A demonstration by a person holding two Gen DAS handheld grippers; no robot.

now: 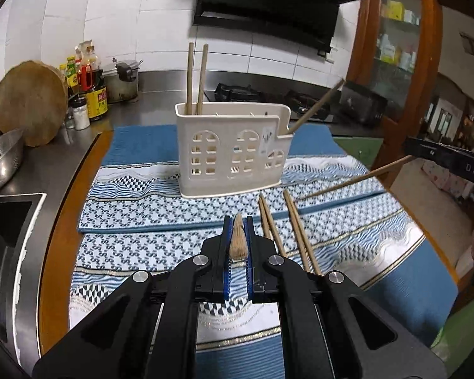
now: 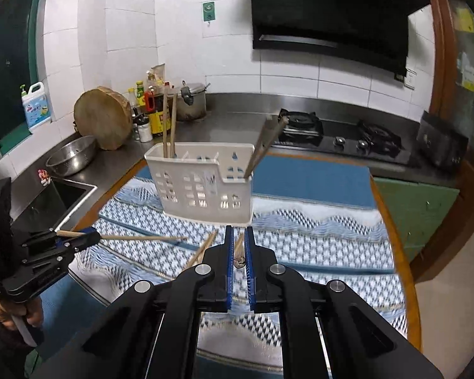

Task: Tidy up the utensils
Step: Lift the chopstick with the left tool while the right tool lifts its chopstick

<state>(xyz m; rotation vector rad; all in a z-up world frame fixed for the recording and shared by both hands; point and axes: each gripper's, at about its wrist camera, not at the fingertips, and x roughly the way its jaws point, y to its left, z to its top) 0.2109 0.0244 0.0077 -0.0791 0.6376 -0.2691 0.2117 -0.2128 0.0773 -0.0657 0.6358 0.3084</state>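
Both your tongs, left (image 1: pixel 238 221) and right (image 2: pixel 239 230), clamp 1 chopstick (image 1: pixel 238 237) each; the holder (image 1: pixel 230 154) stands dead ahead, slots upward.

The utensil holder (image 1: pixel 232 148) stands on the cloth (image 1: pixel 148 214), 4 chopsticks (image 1: pixel 287 230) lying before it.

Left gripper (image 1: pixel 238 221): jaws closed on one chopstick (image 1: pixel 238 237), seen end-on between the blue pads.
Holder (image 1: pixel 230 151): white, upright on the blue patterned cloth (image 1: pixel 142 214).
In holder: two chopsticks (image 1: pixel 196 79) upright at its left end, one (image 1: pixel 316 104) leaning right.
On cloth: four loose chopsticks (image 1: pixel 284 230) right of the gripper.
Right gripper (image 1: pixel 410 150): at right edge, gripping a chopstick (image 1: pixel 357 180).
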